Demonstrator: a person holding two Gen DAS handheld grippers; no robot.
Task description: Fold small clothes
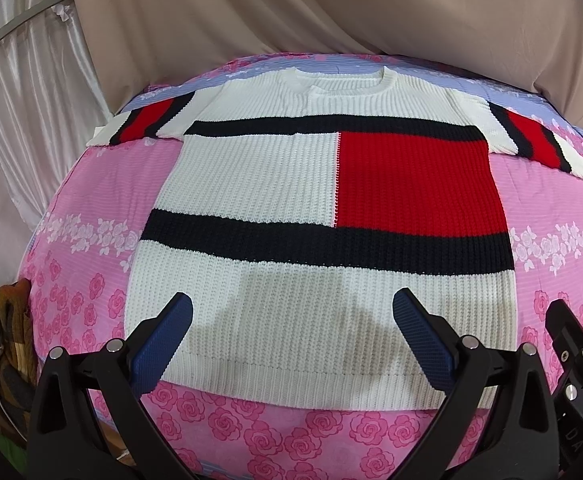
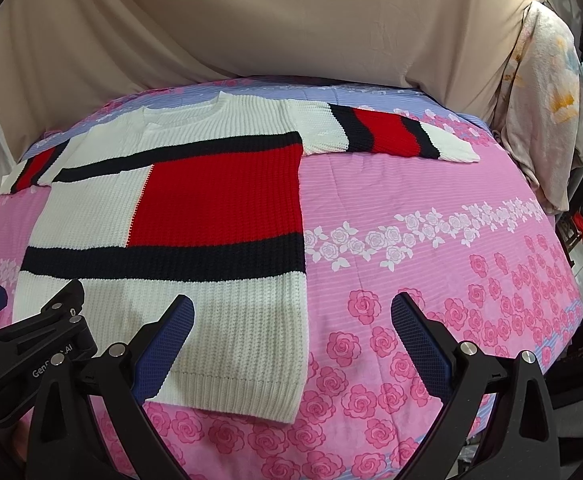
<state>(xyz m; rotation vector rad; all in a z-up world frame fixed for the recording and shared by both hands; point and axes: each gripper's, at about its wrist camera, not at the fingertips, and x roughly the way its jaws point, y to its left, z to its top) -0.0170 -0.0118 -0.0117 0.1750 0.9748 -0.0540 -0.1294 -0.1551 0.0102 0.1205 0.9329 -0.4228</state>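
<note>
A knit sweater, white with black bands and a red block, lies flat and face up on a pink floral bedspread, both short sleeves spread out. My left gripper is open and empty, held above the sweater's white hem. In the right wrist view the sweater lies left of centre, its right sleeve stretched out. My right gripper is open and empty above the hem's right corner and the bedspread. The left gripper's body shows at the lower left.
A beige drape hangs behind the bed. White curtains hang at the far left. A brown bundle sits by the bed's left edge. A pale floral cloth hangs at the bed's right side.
</note>
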